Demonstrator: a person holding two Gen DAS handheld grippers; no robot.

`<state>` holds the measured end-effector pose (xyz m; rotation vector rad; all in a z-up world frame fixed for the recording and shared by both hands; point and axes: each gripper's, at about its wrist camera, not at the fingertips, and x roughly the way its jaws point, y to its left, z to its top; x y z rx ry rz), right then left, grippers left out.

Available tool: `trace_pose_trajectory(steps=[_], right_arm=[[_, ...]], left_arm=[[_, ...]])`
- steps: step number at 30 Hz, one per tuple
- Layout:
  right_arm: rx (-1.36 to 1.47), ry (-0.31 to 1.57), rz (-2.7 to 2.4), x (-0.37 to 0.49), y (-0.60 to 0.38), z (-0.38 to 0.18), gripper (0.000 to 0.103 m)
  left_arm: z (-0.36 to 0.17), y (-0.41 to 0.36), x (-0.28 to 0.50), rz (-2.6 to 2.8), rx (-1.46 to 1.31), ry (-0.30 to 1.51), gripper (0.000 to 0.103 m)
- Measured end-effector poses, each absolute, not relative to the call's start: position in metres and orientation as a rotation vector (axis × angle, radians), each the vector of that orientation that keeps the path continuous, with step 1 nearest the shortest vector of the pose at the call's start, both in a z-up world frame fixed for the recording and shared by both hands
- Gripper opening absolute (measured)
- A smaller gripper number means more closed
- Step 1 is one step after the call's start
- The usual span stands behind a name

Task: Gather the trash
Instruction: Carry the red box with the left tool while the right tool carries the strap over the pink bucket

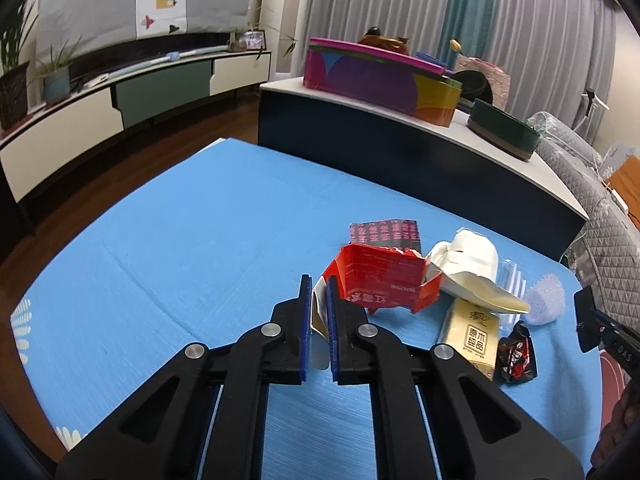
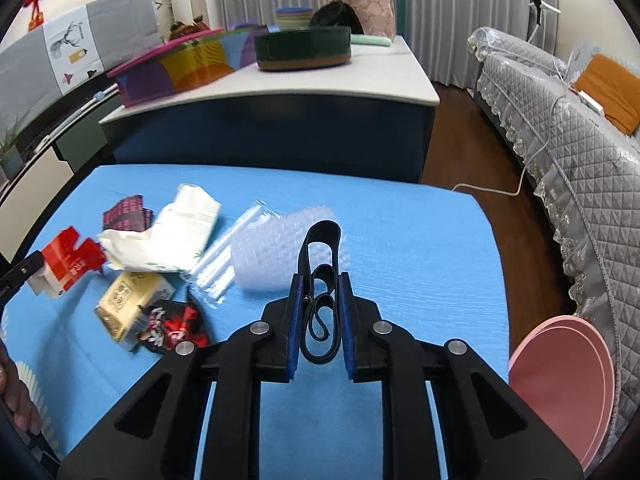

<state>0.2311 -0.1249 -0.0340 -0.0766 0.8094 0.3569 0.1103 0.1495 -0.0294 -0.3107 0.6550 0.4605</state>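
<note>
On the blue mat lies a pile of trash. My left gripper is shut on a pale flap of the torn red carton, which hangs slightly lifted. Beside the carton are a crumpled white paper bag, a yellow tissue pack, a black-and-red wrapper and a dark pink-printed wrapper. In the right wrist view my right gripper is shut on a looped black strap, held above the bubble wrap. The red carton shows at the far left.
A low dark cabinet behind the mat carries a colourful box and a green round tin. A quilted grey sofa stands to the right. A pink round bin sits at the mat's right edge.
</note>
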Motion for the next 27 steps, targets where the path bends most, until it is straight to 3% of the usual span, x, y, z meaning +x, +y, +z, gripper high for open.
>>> trace_pose_trajectory(steps=[27], right_arm=[[-0.021, 0.662, 0.293, 0.152, -0.191, 0.030, 0.017]], left_arm=[[0.016, 0.082, 0.097, 0.338, -0.182, 0.543, 0.006]])
